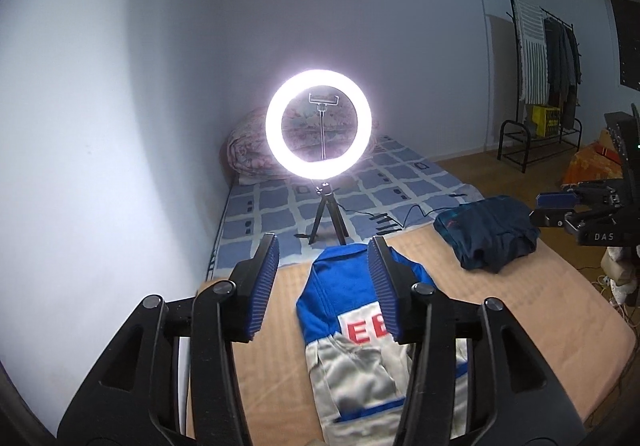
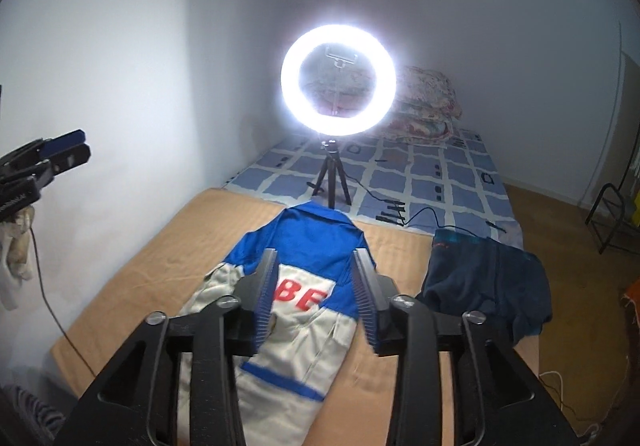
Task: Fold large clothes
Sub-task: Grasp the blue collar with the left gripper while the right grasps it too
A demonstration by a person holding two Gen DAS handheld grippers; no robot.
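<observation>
A blue and white jacket (image 1: 352, 330) with red letters lies folded into a long strip on the tan mattress (image 1: 280, 310); it also shows in the right wrist view (image 2: 304, 286). My left gripper (image 1: 324, 246) is open and empty above the jacket's blue collar end. My right gripper (image 2: 316, 258) is open and empty above the jacket's middle. The right gripper shows at the right edge of the left wrist view (image 1: 560, 206). The left gripper shows at the left edge of the right wrist view (image 2: 60, 150).
A dark blue folded garment (image 1: 488, 230) lies on the mattress's far right, also in the right wrist view (image 2: 484, 282). A lit ring light (image 1: 320, 134) on a tripod stands beyond the jacket on a checked blue mat (image 1: 360, 190). A clothes rack (image 1: 540, 86) stands far right.
</observation>
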